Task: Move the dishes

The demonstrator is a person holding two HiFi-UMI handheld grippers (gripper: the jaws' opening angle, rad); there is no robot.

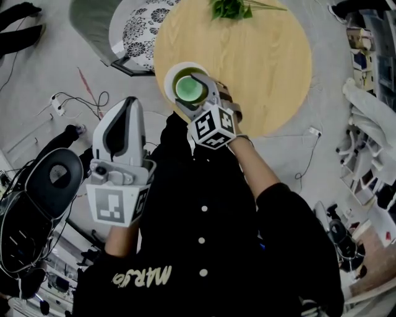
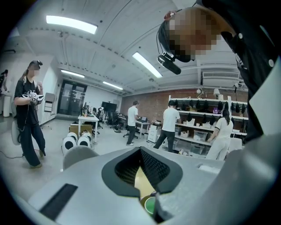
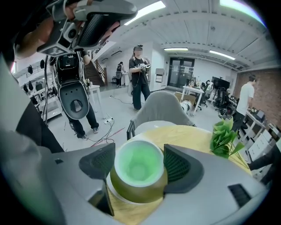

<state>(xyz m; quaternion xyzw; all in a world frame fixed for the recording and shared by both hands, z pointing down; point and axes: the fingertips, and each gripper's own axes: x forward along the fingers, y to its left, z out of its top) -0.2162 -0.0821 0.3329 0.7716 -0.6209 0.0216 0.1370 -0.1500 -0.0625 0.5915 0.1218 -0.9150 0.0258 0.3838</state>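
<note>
**Green cup gripped near the worktop's edge**

The right tool (image 3: 139, 161) is seen clenched on a green-lined cup (image 1: 190, 88). Its two dark pads are laid against the cup's wall on opposite sides, just under the rim. The cup is stood upright on a white saucer (image 1: 168, 80), which lies directly beneath the tool's tips, close to the near edge of a round wooden worktop (image 1: 266, 56). The tool is slanted down from the person's side. This approach is judged to have been chosen so that the cup's full width is spanned and the saucer below is not touched.

The left tool (image 1: 127, 105) is held off the worktop, beside the right tool and nearer the body. Its jaws are closed together and nothing is between them. It is thought to be held clear to give the working tool room, and it may be wanted for the saucer afterwards.

A leafy green sprig (image 1: 230, 7) is seen lying well beyond the right tool's tips, at the worktop's far side, out of the way of any lift. The move is judged barely begun, as the cup is not yet raised from its saucer.
</note>
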